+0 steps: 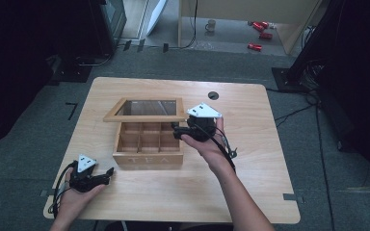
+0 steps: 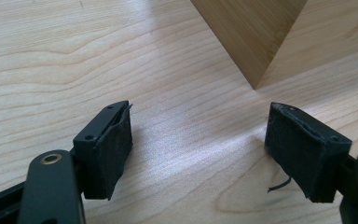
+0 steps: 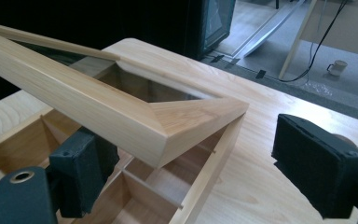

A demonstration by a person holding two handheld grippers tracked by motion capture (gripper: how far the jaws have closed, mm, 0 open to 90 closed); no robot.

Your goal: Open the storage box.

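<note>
Fingers of left gripper (image 1: 107, 172) apart, empty, near-left of tea box (image 1: 148, 144) mid-table (image 1: 250, 159), right gripper (image 1: 178, 131) at raised glass lid (image 1: 146, 110), grey floor (image 1: 24, 159) around; left gripper view: pads (image 2: 114, 144) spread over bare wood; right gripper view: fingers (image 3: 86, 163) apart, lid corner between, unclamped.

The desk (image 1: 250, 183) is pale wood with smooth, faintly glossy grain. The box (image 1: 148, 159) is matt light wood; its lid (image 3: 98, 109) frames a shiny glass pane. Hand-held gripper pads (image 2: 114, 149) look like rough black foam on matt plastic.
</note>
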